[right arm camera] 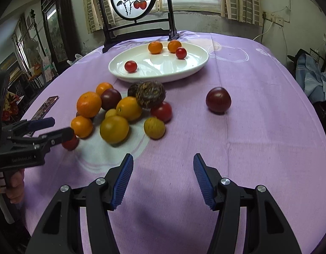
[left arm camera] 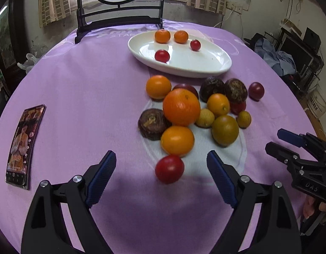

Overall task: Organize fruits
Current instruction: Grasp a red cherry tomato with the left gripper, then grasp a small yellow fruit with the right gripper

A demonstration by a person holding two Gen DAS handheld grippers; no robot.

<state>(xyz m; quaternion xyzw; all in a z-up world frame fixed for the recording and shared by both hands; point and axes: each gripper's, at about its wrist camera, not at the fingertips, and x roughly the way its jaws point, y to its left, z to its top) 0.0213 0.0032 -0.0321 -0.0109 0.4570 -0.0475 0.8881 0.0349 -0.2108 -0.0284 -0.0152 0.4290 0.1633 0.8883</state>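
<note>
We see a round desk [left arm camera: 78,97] under soft purple cloth. A smooth white oval plate [left arm camera: 205,63] holds four small fruits. Round fruits [left arm camera: 182,110] pile near it. Our left tool [left arm camera: 162,165] and right tool [right arm camera: 163,165] gape open, empty.

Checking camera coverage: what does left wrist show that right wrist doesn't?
Left wrist only: the whole phone lying flat on the purple cloth, and the red tomato unobstructed just ahead of the open left gripper.
Right wrist only: the dark tomato big and well apart from the pile, ahead of the empty right gripper.
Both: the white plate with two small oranges and two red tomatoes, the fruit pile, and the painted screen behind.
</note>
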